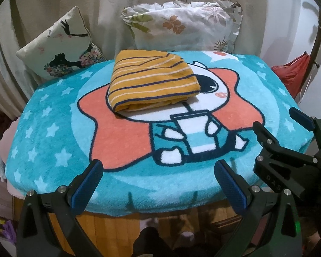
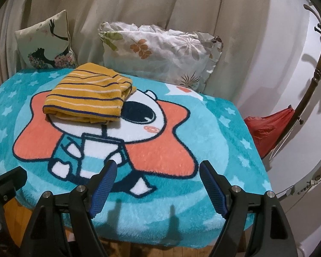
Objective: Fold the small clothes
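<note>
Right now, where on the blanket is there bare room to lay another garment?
Free: the blanket's near half, between the folded striped garment and the front edge, and its right side toward the red bag. Crowded: the back, where the garment lies near two pillows.

A turquoise cartoon blanket (image 1: 53,132) covers the table, bearing a folded striped garment (image 1: 152,81).

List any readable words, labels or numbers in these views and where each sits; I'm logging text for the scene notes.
"DAS": raised letters on the black body of the right gripper, seen in the left wrist view.
The blanket, striped garment and both pillows carry only pictures and patterns, no words.
</note>
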`<state>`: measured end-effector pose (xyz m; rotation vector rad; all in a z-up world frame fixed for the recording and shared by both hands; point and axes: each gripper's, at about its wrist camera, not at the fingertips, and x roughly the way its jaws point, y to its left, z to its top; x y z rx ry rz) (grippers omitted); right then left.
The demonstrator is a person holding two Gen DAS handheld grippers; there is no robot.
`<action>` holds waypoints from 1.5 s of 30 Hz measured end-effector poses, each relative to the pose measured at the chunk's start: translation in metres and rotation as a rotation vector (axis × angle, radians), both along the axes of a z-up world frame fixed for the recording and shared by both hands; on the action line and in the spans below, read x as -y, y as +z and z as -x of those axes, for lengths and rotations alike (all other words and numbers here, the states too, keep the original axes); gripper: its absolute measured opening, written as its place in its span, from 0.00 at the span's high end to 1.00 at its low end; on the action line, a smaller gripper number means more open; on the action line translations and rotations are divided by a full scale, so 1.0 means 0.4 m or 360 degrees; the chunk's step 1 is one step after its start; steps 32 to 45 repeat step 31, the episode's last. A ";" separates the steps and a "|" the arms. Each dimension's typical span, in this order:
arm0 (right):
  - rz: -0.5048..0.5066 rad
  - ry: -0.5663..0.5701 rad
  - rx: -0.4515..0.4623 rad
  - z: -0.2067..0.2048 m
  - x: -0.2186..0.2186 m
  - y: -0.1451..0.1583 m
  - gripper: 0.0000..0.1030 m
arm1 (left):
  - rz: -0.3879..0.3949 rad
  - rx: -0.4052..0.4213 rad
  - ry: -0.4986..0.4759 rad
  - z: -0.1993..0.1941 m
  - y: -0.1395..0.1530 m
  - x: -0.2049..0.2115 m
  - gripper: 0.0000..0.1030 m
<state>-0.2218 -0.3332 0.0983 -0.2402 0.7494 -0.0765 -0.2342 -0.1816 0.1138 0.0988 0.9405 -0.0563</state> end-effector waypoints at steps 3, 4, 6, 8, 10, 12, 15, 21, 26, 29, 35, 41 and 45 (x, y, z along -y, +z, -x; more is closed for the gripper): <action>-0.0013 -0.0004 -0.0004 -0.005 0.006 -0.001 0.19 | -0.0007 0.0009 -0.0004 0.000 0.000 0.001 0.00; -0.0019 -0.0006 -0.0005 -0.008 0.009 -0.001 0.19 | -0.0014 0.0011 -0.0005 -0.001 -0.002 0.002 0.00; -0.0026 -0.0006 -0.0005 -0.011 0.011 -0.001 0.19 | -0.0024 0.0011 -0.0004 -0.003 -0.003 0.002 0.00; -0.0021 -0.0003 -0.0004 -0.011 0.011 -0.002 0.19 | -0.0027 0.0010 -0.0002 -0.006 -0.004 0.001 0.00; -0.0018 0.0010 -0.0004 -0.014 0.011 -0.003 0.19 | -0.0033 0.0013 0.0002 -0.008 -0.004 0.003 0.00; -0.0017 0.0018 -0.0008 -0.017 0.010 -0.005 0.19 | -0.0037 0.0012 -0.0001 -0.009 -0.004 0.002 0.00; -0.0018 0.0026 -0.0013 -0.022 0.008 -0.009 0.19 | -0.0043 0.0009 -0.0011 -0.014 -0.003 0.006 0.00; -0.0016 0.0026 -0.0022 -0.023 0.006 -0.015 0.18 | -0.0037 -0.0002 -0.0026 -0.025 -0.004 0.016 0.00; -0.0017 0.0030 -0.0047 -0.031 0.002 -0.028 0.18 | -0.0026 -0.0002 -0.0031 -0.031 -0.009 0.024 0.00; -0.0027 0.0025 -0.0062 -0.038 0.004 -0.034 0.18 | -0.0034 -0.0012 -0.0026 -0.033 -0.011 0.024 0.00; -0.0037 0.0020 -0.0073 -0.044 0.005 -0.037 0.18 | -0.0030 -0.0028 -0.0026 -0.039 -0.017 0.025 0.00; -0.0037 0.0020 -0.0073 -0.044 0.005 -0.037 0.18 | -0.0030 -0.0028 -0.0026 -0.039 -0.017 0.025 0.00; -0.0037 0.0020 -0.0073 -0.044 0.005 -0.037 0.18 | -0.0030 -0.0028 -0.0026 -0.039 -0.017 0.025 0.00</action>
